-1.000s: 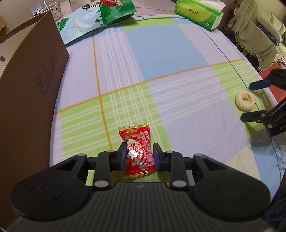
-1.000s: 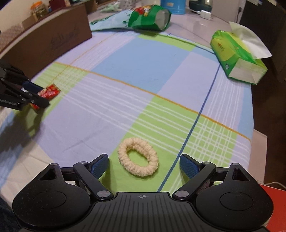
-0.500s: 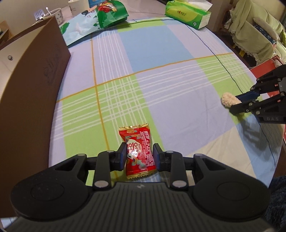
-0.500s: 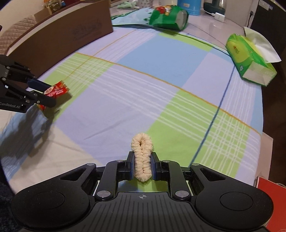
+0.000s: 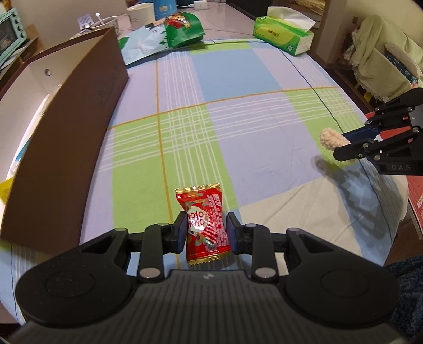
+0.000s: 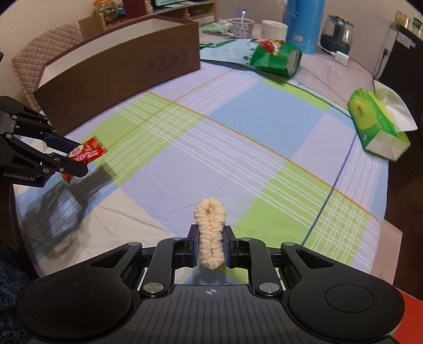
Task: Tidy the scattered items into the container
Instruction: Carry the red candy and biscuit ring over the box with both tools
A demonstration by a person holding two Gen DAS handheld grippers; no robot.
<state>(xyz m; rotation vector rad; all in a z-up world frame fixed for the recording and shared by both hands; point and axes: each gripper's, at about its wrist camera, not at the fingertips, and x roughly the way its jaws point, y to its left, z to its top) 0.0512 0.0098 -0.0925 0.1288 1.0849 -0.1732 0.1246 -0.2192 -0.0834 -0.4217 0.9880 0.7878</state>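
Observation:
My left gripper (image 5: pixel 205 227) is shut on a red candy packet (image 5: pixel 205 217) with gold ends, held above the checked tablecloth. The same packet (image 6: pixel 86 153) shows at the left of the right wrist view, pinched in the left gripper (image 6: pixel 75 156). My right gripper (image 6: pixel 210 242) is shut on a cream scrunchie (image 6: pixel 210 225), squeezed flat and lifted off the cloth. From the left wrist view the scrunchie (image 5: pixel 330 139) and the right gripper (image 5: pixel 349 144) appear at the far right. The brown cardboard box (image 5: pixel 66 137) stands open along the left; its long wall (image 6: pixel 119 71) rises behind the left gripper.
A green snack bag (image 6: pixel 277 57) lies on a printed sheet at the back. A green tissue pack (image 6: pixel 375 124) sits at the right edge of the table. Mugs (image 6: pixel 273 29) and a blue flask (image 6: pixel 301 23) stand behind. A red box (image 5: pixel 416 195) lies beyond the table's right edge.
My right gripper went from open around the scrunchie to shut on it and lifted it. Both grippers have risen, the left still holding the candy packet.

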